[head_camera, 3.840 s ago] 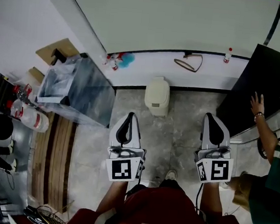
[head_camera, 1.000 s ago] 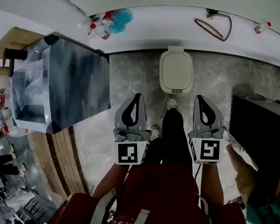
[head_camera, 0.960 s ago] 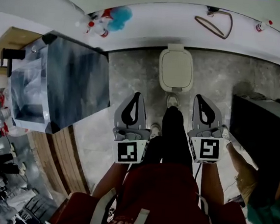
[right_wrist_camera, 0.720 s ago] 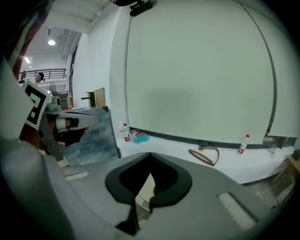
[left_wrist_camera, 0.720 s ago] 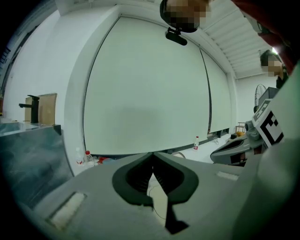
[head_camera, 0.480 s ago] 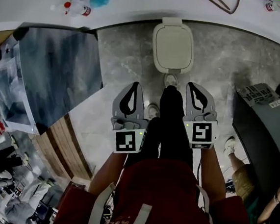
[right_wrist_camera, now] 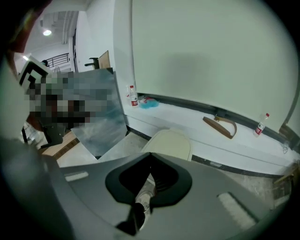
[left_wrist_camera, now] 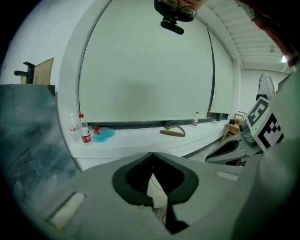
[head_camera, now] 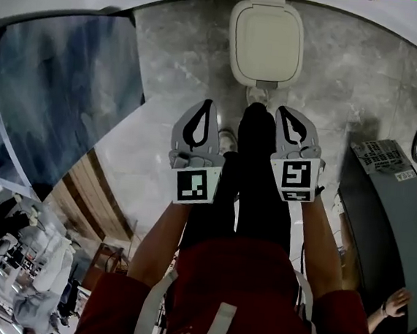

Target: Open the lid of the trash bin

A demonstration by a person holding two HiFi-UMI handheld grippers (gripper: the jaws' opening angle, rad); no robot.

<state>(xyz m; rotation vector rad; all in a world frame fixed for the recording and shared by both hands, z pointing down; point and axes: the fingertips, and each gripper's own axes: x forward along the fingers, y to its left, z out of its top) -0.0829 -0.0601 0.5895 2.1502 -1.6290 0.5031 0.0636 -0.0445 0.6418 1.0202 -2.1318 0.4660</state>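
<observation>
Trash bin (head_camera: 267, 42): cream, rounded, lid down flat; stands on the grey stone floor (head_camera: 349, 81) against the foot of a white ledge (right_wrist_camera: 187, 119), straight ahead of both grippers and apart from them. Left gripper (head_camera: 207, 105): jaws clenched tip to tip, nothing between them; held over the floor, left of the person's dark-trousered leg (head_camera: 255, 174). Right gripper (head_camera: 285, 113): jaws likewise pressed together and empty; just right of the same leg. Shoe (head_camera: 258, 95): pale, just in front of the bin, between the two gripper tips. Grey marbled cabinet (head_camera: 62, 90): on the floor, well left of the bin. On the ledge: red-labelled bottle (left_wrist_camera: 85, 133), blue cloth (left_wrist_camera: 103, 133) beside it, brown strap (right_wrist_camera: 220, 126), second small bottle (right_wrist_camera: 260, 124) farther right. Dark grey case (head_camera: 391, 209): at the floor's right side.
</observation>
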